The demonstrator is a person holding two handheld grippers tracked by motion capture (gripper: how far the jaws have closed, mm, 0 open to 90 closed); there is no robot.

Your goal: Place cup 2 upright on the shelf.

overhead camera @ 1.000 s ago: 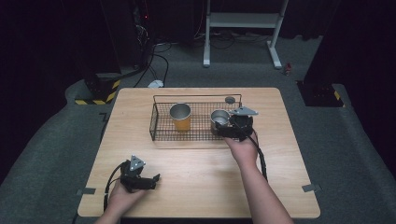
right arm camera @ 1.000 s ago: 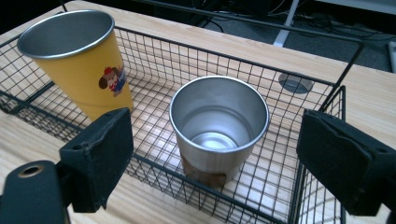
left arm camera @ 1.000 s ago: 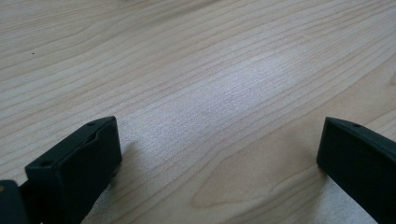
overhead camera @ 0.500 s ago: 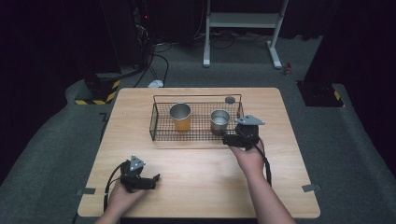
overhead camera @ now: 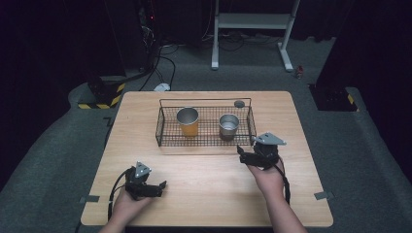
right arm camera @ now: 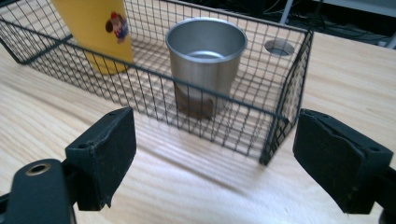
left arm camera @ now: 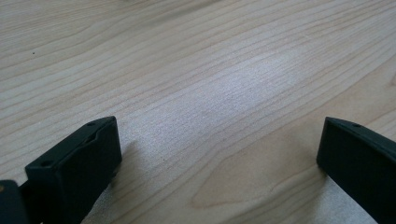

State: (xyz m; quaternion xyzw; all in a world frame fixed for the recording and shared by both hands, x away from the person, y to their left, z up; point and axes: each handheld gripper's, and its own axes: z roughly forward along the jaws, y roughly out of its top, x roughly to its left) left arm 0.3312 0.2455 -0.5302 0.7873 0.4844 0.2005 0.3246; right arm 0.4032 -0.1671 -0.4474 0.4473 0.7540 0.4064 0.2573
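A black wire basket (overhead camera: 167,138) stands at the back middle of the wooden table (overhead camera: 209,194). In it a yellow cup (overhead camera: 188,122) stands upright on the left and a steel cup (overhead camera: 229,126) upright on the right. My right gripper (overhead camera: 248,153) hovers just in front of the basket's right corner, open and holding nothing. In the right gripper view its jaws stand wide apart (right arm camera: 215,149), facing the basket (right arm camera: 280,116), the steel cup (right arm camera: 205,56) and the yellow cup (right arm camera: 100,32). My left gripper (overhead camera: 158,187) rests near the front left, open over bare wood (left arm camera: 219,154).
A small grey round disc (overhead camera: 239,103) lies on the table behind the basket's right end, seen too in the right gripper view (right arm camera: 279,46). Tape tabs mark the front table corners (overhead camera: 323,195). Dark floor, cables and a metal stand lie beyond the far edge.
My right gripper has pulled back from the steel cup in the basket toward the front, leaving the cup standing. The left gripper has stayed put.
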